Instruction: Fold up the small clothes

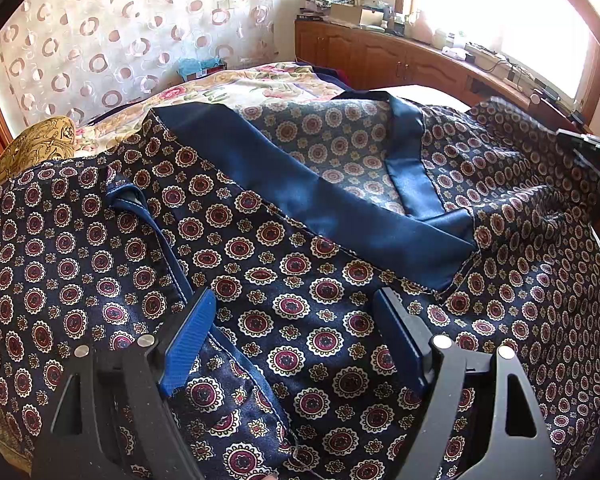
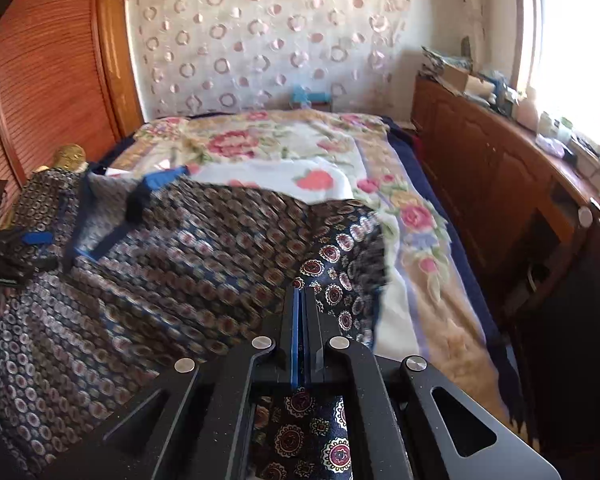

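The patterned robe (image 1: 300, 280) lies spread over the floral bed (image 2: 400, 220), its plain blue collar band (image 1: 300, 184) facing up. My left gripper (image 1: 296, 320) hovers over it with jaws wide apart, holding nothing; my right gripper (image 2: 301, 304) is clamped tight on the robe's edge.

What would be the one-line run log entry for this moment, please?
stage: fold in progress | left gripper: jaws open over patterned garment | right gripper: jaws shut on garment edge, lifted | surface: floral blanket
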